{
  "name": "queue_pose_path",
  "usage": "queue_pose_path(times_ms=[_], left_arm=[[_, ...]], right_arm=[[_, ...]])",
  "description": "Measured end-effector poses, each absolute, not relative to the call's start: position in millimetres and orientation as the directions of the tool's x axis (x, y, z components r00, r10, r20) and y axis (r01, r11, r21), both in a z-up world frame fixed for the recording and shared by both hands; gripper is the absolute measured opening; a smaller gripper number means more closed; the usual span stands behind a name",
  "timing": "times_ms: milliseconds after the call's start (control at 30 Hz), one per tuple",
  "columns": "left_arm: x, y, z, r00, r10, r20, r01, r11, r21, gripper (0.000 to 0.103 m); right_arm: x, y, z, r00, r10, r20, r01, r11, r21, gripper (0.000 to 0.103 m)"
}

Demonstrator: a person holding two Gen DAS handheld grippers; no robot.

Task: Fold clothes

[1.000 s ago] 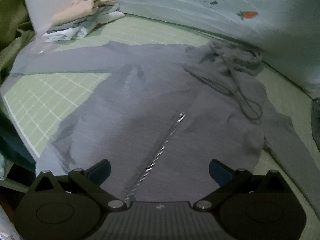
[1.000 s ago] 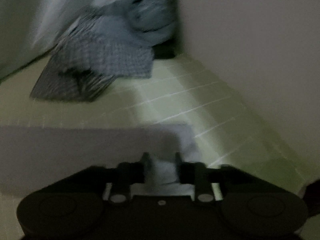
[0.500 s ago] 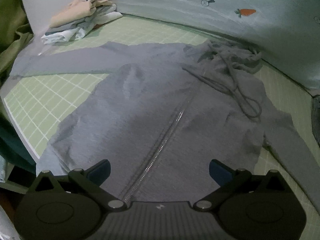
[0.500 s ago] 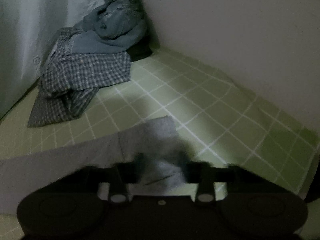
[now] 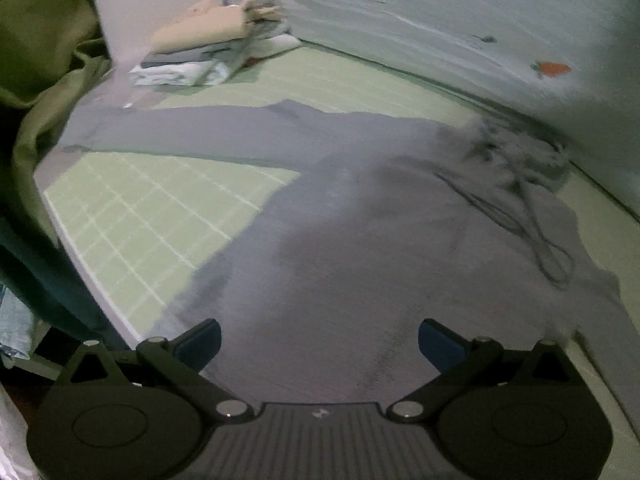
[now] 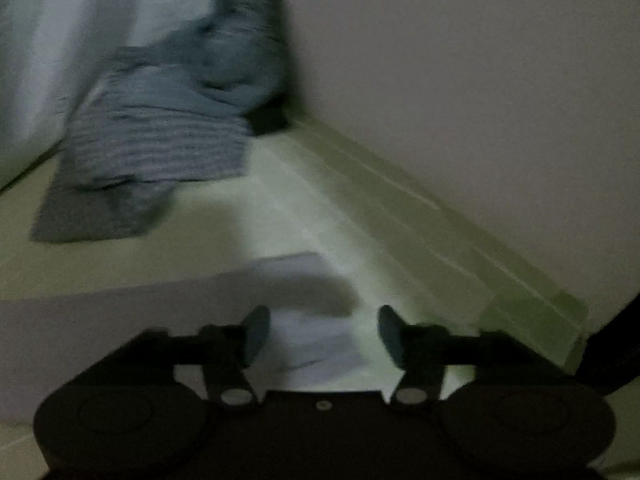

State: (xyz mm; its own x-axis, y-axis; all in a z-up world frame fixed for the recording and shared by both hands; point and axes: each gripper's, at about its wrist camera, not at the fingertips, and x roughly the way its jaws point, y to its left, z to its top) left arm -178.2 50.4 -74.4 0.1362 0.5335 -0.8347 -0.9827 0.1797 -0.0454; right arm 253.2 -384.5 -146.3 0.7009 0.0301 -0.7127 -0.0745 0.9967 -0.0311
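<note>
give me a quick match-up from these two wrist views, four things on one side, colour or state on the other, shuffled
Things:
1. hoodie
2. folded pile
3. left gripper
4. checked shirt

Colour or state:
a. beige garment on top
b. grey, spread flat
c. blue-grey, crumpled by the wall
d. open, holding nothing

Pairs: 1-b, 2-a, 3-d, 4-c

Left claw [image 5: 318,338] and right claw [image 6: 323,334] agape.
</note>
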Motion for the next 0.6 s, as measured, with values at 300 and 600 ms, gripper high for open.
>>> queue_pose_path(times_ms=[300, 600], left_arm=[[-265.9, 161.1, -89.4, 0.147, 0.520, -0.842, -0.984, 0.163, -0.071, 0.103], [-373.9, 302.2, -114.7, 0.079, 0.525, -0.847, -0.994, 0.104, -0.027, 0.103]], right_arm=[[161.3, -242.8, -116.2, 0.757, 0.187, -0.626, -0.239, 0.971, 0.001, 0.103], [46.7, -106.0, -110.3, 0.747, 0.208, -0.632, -0.228, 0.972, 0.051, 0.103]])
